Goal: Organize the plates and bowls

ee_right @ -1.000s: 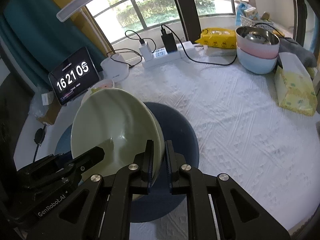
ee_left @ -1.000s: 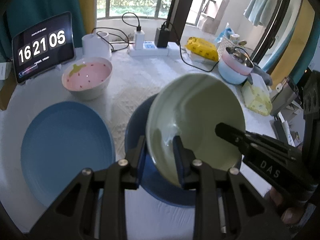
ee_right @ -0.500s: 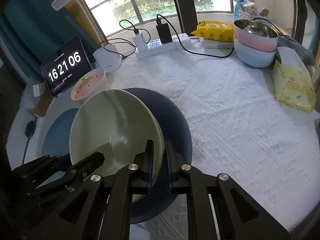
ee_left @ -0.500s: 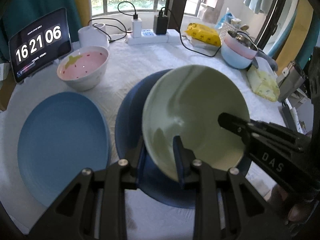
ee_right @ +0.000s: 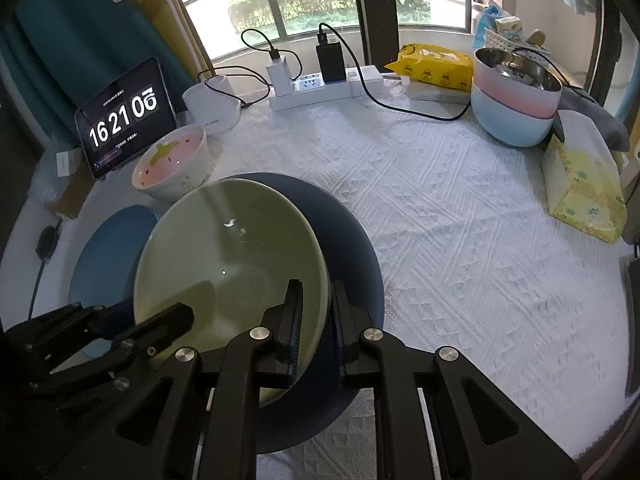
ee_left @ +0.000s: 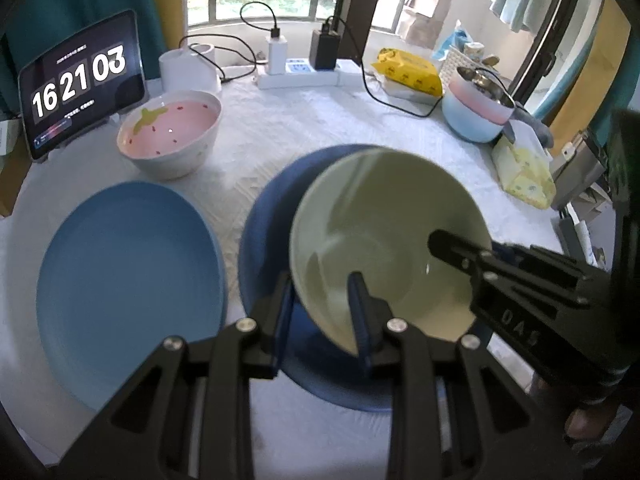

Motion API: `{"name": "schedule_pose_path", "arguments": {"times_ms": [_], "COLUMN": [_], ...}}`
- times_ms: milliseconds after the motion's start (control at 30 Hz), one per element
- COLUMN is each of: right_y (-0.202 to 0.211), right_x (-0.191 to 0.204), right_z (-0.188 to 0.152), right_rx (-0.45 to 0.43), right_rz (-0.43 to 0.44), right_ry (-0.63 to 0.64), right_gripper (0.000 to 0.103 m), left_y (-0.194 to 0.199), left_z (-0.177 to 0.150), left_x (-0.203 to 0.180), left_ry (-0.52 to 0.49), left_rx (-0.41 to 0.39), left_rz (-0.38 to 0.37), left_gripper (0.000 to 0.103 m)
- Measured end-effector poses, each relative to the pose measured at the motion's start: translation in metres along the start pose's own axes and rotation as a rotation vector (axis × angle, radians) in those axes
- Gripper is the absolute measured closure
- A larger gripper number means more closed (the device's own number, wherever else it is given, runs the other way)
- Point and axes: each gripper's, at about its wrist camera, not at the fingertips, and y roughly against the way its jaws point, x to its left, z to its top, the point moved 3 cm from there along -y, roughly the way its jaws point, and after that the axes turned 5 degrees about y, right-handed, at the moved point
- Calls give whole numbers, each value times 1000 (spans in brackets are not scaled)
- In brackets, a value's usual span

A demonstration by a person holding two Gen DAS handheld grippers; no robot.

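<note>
I hold the pale green bowl (ee_left: 384, 236) by its rim with both claws: my left claw (ee_left: 320, 312) straddles the near left edge, one finger outside and one inside, and my right claw (ee_right: 316, 320) is pinched narrow on the opposite edge. The bowl is tilted over the dark blue plate (ee_left: 272, 240), which lies on the white-clothed surface (ee_right: 460, 240); whether the bowl's foot touches the plate I cannot tell. By my judgement the task is at an early to middle stage: the light blue plate (ee_left: 128, 272) lies apart beside the dark one, the strawberry-patterned bowl (ee_left: 170, 140) stands alone near the tablet clock (ee_left: 80, 80), and nothing is stacked but the green bowl now being set. The left view shows the light blue plate whole and my right claw entering the bowl; the right view shows the open cloth, the tissue pack (ee_right: 584, 188) and the stacked pink and blue bowls (ee_right: 516, 104) more fully.
</note>
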Motion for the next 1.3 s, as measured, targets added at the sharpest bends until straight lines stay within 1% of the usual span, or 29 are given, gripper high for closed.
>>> {"name": "schedule_pose_path", "arguments": {"times_ms": [100,133,167,200,233,567,800,1133,1300], "right_y": [1,3,5,8,9,21,29,30,29], "right_x": [0,1,1,1,1,0,7,20,25], "right_z": [1,2,3,5,6,14,23,36,43], "right_rx": [-6,-14,-23,-29,-35,-67,-90,-99,-100], "right_rz": [7,1,4,6,8,11,22,33,33], "right_ry": [-4,-2,-1,0,0,14,35,63,71], "right_gripper": [87,83,82,77,75,75,75,75,75], "left_y": [5,7,8,9,10,19,27,35,39], "left_z": [4,5,7,8,9,17,26,37,42], "left_x": [3,3,5,5,5,4,9,20,26], "left_ry": [2,2,5,5,6,5,9,9,19], "left_rx": [-25,-29,-31,-34,-38,-61,-94,-123,-138], "left_rz": [4,5,3,2,0,-3,0,4,7], "left_gripper": [74,74,74,74,74,73,73,72,68]}}
